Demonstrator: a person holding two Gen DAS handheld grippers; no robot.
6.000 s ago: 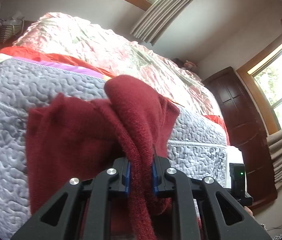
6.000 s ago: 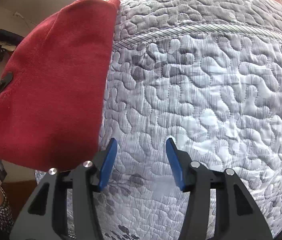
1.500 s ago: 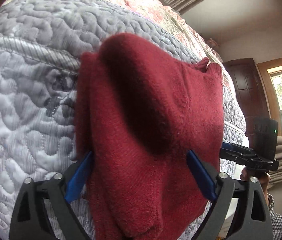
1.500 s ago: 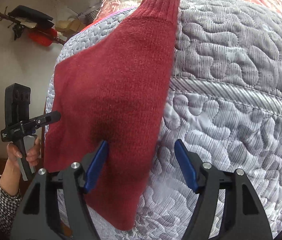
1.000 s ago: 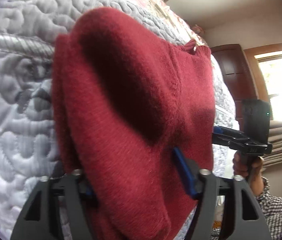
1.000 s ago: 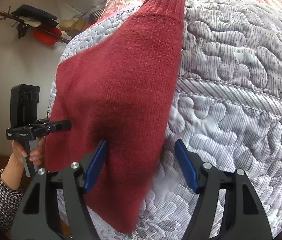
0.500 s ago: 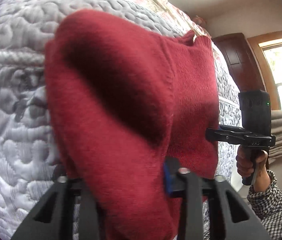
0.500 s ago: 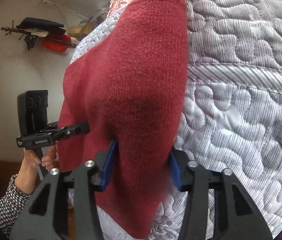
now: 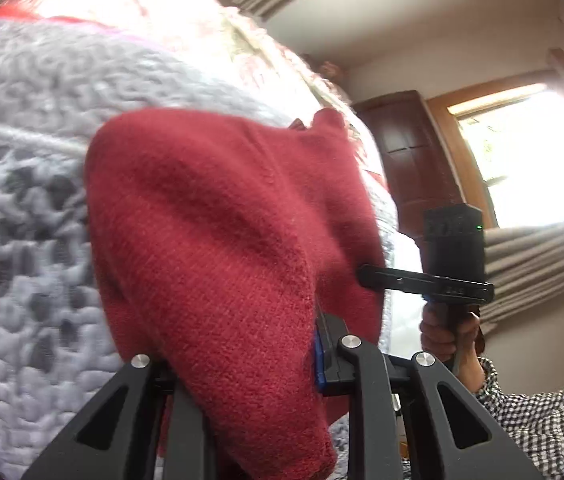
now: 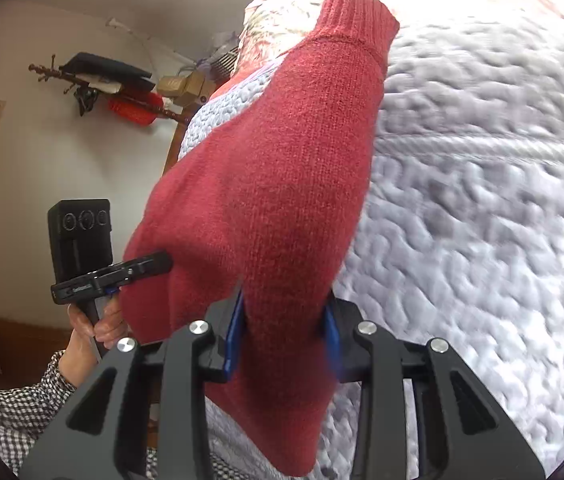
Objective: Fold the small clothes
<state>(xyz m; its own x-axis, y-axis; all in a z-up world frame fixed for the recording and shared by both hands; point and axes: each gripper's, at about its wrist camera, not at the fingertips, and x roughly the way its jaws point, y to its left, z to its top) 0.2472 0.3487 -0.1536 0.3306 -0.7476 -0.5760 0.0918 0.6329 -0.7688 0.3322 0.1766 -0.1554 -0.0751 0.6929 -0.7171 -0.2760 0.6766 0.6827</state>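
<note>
Red knit sweater [image 9: 217,240], near edge of grey quilt [image 9: 21,208].
Soft, light, floppy; left gripper [image 9: 241,364] and right gripper [image 10: 282,328] each clenched on its near hem corners.

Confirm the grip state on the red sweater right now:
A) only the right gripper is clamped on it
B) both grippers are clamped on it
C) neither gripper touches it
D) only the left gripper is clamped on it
B: the left gripper and the right gripper each have their blue pads pressed into a bunch of the red sweater over the quilted bed cover.
</note>
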